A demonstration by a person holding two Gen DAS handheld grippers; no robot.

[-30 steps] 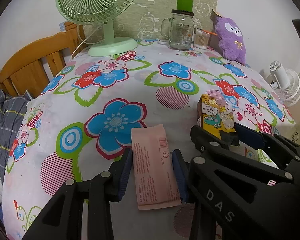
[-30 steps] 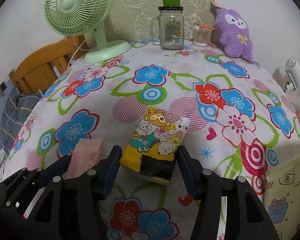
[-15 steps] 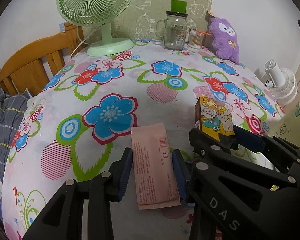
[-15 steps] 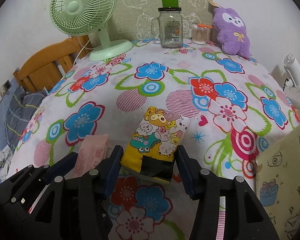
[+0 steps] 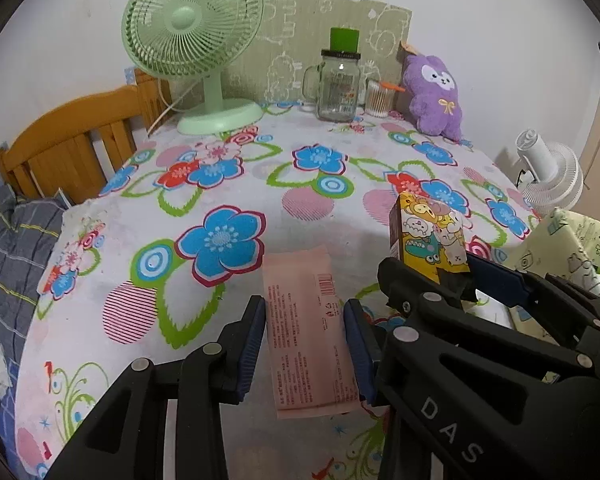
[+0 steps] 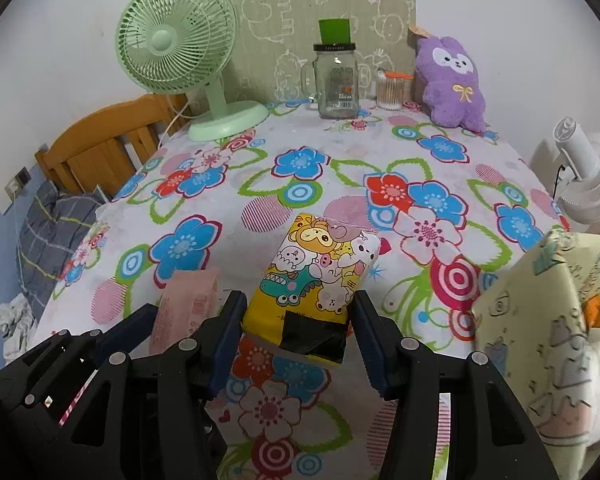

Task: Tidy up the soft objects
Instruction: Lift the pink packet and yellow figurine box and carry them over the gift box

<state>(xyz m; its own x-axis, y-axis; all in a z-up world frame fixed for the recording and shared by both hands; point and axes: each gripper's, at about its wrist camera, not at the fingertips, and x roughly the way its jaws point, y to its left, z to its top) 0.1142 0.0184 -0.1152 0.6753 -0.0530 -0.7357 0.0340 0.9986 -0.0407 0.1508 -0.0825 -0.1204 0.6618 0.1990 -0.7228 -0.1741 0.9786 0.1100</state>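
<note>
My left gripper (image 5: 305, 322) is shut on a flat pink tissue pack (image 5: 306, 328) and holds it above the flowered tablecloth (image 5: 236, 184). My right gripper (image 6: 298, 320) is shut on a yellow cartoon-printed tissue pack (image 6: 316, 280), also held above the table. The yellow pack (image 5: 428, 240) and the right gripper show at the right in the left wrist view. The pink pack (image 6: 186, 304) shows at the left in the right wrist view. A pale patterned fabric bin (image 6: 548, 340) stands off the table's right edge.
At the table's far side stand a green desk fan (image 5: 196, 40), a glass mug jar (image 5: 336, 84), a cotton swab cup (image 5: 378, 98) and a purple plush toy (image 5: 436, 92). A wooden headboard (image 5: 68, 144) and grey bedding lie left. A white fan (image 6: 588, 176) stands right.
Both grippers have pulled back and risen from the table with their packs still held. The fabric bin has come into view at the right.
</note>
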